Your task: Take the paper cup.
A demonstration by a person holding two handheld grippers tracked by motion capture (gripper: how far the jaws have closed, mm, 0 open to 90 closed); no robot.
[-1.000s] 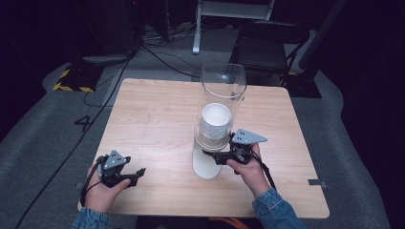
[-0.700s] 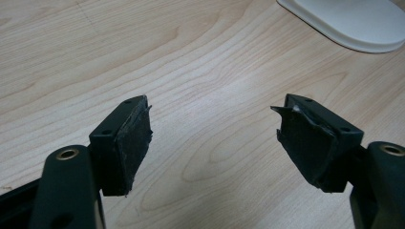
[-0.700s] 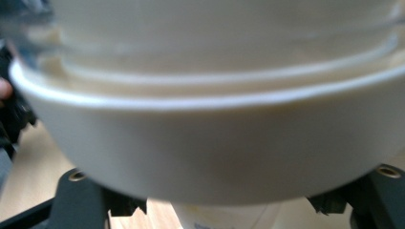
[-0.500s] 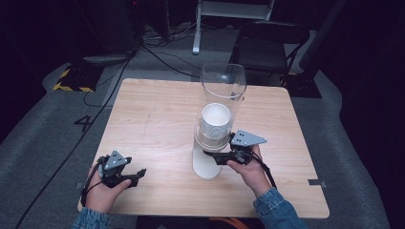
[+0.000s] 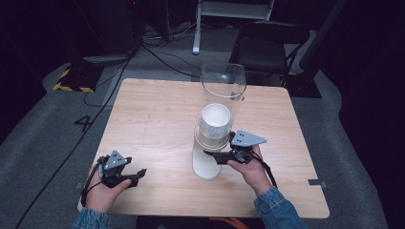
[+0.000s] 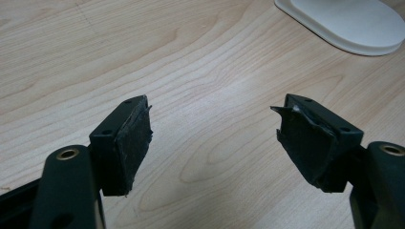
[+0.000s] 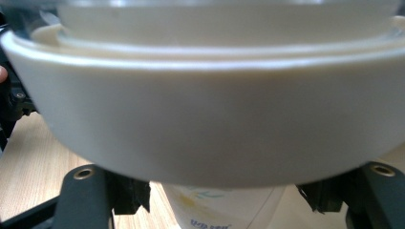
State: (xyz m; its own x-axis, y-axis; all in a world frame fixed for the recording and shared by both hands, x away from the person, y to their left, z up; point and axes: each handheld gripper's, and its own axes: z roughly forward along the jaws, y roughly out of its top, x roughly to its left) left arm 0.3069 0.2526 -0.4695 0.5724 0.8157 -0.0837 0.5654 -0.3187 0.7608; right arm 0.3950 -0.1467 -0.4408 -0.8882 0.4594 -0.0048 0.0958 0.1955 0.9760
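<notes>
To pull the bottom cup [image 7: 224, 210] from the dispenser [image 5: 222, 86], just clamped right gripper [image 5: 210, 153] shut on it, left gripper [image 6: 212, 129] parked wide open, empty, over table [image 5: 157, 109].

A wooden table [image 5: 157, 119] stands on grey carpet [image 5: 43, 143]; a black chair [image 5: 267, 45] waits behind in darkness.

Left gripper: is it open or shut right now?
Open. In the left gripper view, the left gripper has its two black jaws standing wide apart, with nothing but the bare wooden table between them.
</notes>
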